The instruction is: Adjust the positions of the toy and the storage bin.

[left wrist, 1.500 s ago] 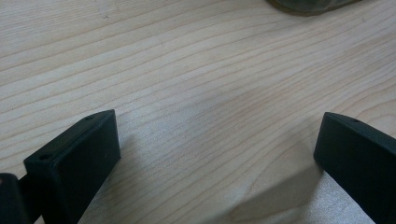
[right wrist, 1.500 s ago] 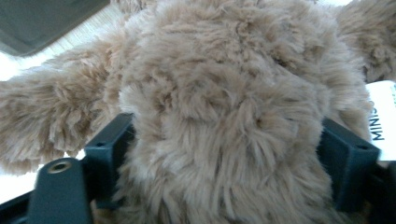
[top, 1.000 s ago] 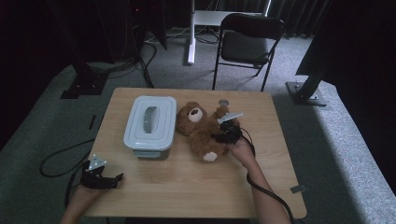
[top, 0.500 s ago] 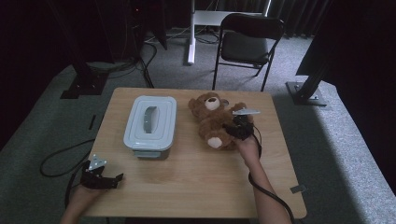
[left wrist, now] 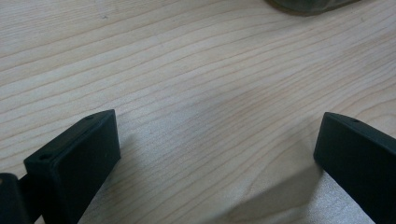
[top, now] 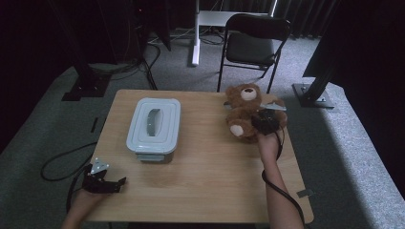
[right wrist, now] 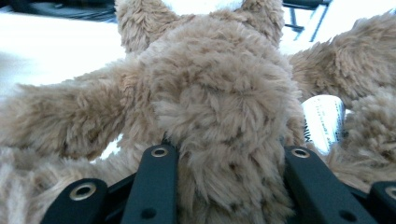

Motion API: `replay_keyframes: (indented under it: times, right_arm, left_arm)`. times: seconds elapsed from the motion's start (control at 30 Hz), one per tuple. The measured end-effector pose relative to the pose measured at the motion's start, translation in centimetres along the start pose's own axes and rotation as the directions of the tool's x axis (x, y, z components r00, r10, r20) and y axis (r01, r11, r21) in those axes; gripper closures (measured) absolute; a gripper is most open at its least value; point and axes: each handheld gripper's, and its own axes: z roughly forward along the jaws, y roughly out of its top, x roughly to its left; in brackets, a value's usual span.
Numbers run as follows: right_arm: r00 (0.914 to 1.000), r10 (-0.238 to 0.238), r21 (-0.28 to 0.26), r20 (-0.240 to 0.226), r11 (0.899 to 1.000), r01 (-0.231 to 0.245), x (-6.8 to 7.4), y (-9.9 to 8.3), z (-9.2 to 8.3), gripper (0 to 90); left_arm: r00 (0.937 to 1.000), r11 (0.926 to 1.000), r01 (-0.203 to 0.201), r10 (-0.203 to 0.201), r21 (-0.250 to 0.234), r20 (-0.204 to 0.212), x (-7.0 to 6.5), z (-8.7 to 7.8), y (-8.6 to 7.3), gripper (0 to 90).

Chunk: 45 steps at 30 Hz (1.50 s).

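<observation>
Wooden tabletop: right tool clamped on teddy bear at far right; left tool wide open, empty.

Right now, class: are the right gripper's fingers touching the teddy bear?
Touching. In the right gripper view, both black fingers press into the teddy bear, its fur bulging between them.

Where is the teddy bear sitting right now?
In the high view the teddy bear is at the table's far right corner, right of the grey lidded container, clamped in the right gripper; behind it stands a folding chair.
</observation>
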Motion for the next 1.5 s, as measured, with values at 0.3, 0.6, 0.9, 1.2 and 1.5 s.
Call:
replay_keyframes:
  times: [0.3,0.6,0.9,1.2,1.5]
  right_arm:
    - [0.99,0.118,-0.001,0.077,0.993,-0.118,-2.3,0.5,1.6,68.6]
    - [0.9811,0.148,0.03,0.125,0.988,-0.153,-1.8,-0.6,4.0,64.7]
    - [0.9902,0.109,0.06,0.087,0.992,-0.114,-1.7,-1.7,4.7,28.8]
    - [0.9917,0.122,0.08,0.042,0.989,-0.125,-1.9,-1.3,3.5,11.5]
    - [0.9936,0.111,0.011,-0.023,0.994,-0.111,-0.8,-0.9,1.0,11.6]
  left_arm:
    - [1.0,1.0,0.001,-0.001,0.0,0.0,0.0,0.0,0.0,1.1]
    - [1.0,1.0,0.002,-0.002,0.0,-0.001,0.0,0.0,0.0,1.0]
    - [0.9999,1.0,-0.007,0.007,0.0,0.009,-0.2,0.2,0.2,0.9]
    - [0.9999,0.9999,-0.012,0.012,0.009,0.011,-0.2,0.5,0.6,0.9]
    - [0.9986,0.9991,-0.039,0.038,0.017,0.035,-0.5,1.2,2.0,0.9]
